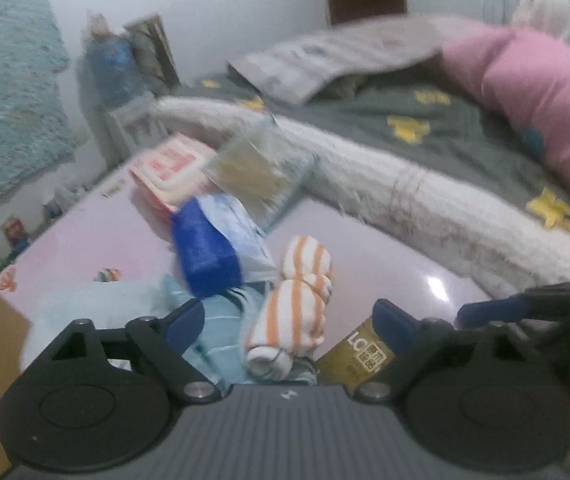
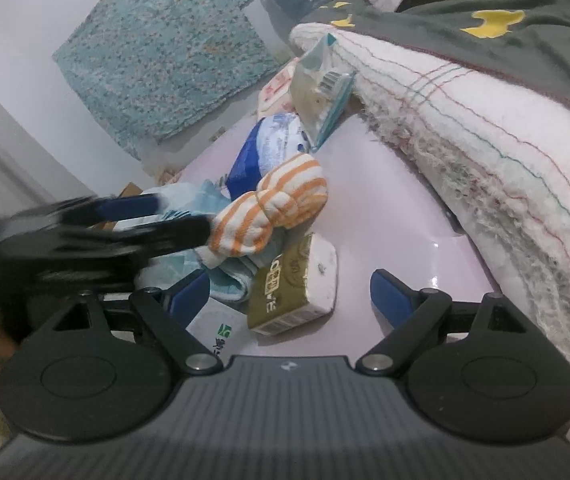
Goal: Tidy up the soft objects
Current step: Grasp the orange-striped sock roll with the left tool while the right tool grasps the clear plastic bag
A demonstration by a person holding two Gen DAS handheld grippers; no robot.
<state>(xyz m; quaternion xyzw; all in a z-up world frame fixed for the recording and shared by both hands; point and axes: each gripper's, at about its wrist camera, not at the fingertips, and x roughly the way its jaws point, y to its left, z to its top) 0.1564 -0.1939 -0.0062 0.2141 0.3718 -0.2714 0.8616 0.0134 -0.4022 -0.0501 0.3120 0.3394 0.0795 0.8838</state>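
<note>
1. Two grippers are seen with jaws spread wide and nothing gripped: the left gripper (image 1: 289, 324) and the right gripper (image 2: 291, 292).
2. An orange-striped sock bundle (image 1: 293, 304) is seen lying on the pale pink table (image 1: 385, 248), ahead of the left jaws, beside a blue pack (image 1: 205, 252).
3. Only the right wrist view shows the gold tissue pack (image 2: 293, 284) whole, between its jaws but untouched.
4. Only the left wrist view shows the pink bolster (image 1: 533, 92) on the bed.
</note>
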